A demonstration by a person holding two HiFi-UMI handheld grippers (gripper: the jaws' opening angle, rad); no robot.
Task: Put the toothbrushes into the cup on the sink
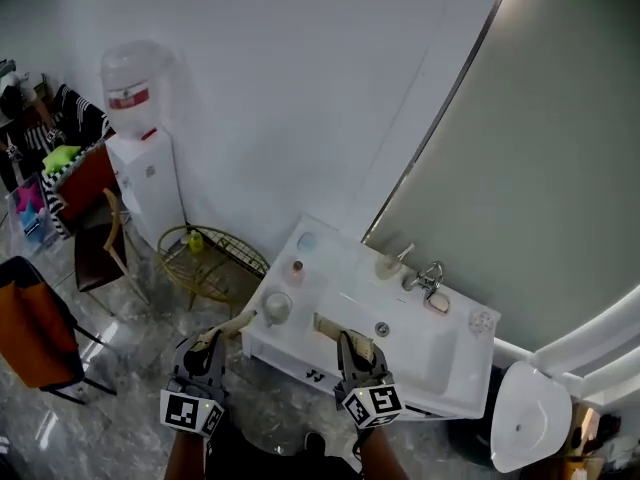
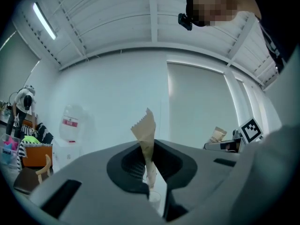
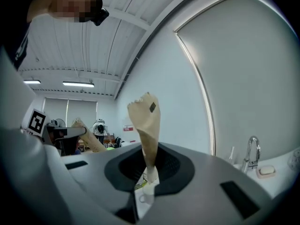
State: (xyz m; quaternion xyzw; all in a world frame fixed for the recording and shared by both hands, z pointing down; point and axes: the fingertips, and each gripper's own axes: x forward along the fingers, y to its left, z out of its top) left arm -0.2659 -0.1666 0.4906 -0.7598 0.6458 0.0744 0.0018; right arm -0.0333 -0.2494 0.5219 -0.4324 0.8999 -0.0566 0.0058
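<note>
Left tongs (image 1: 212,344) lower left of frame, clamped on a toothbrush in a tan paper sleeve (image 1: 238,322). The sleeve tip points up-right toward the sink's front-left corner. In the left gripper view, the left tongs (image 2: 149,173) are shut on the sleeve (image 2: 146,134), which stands up between the pads with its serrated end on top.

Right tongs (image 1: 352,348) lower centre, clamped on a second sleeved toothbrush (image 1: 332,325). It is over the front edge of the sink (image 1: 455,378). In the right gripper view, the right tongs (image 3: 146,173) are shut on that sleeve (image 3: 148,121), upright, top end crumpled.

Cup (image 1: 277,308) stands on the sink's left front corner, between the two tongs and just beyond the left sleeve tip. Neither toothbrush is in the cup.

Faucet (image 1: 428,278) at the back of the sink. Water dispenser (image 1: 140,158) against the wall, upper left.
</note>
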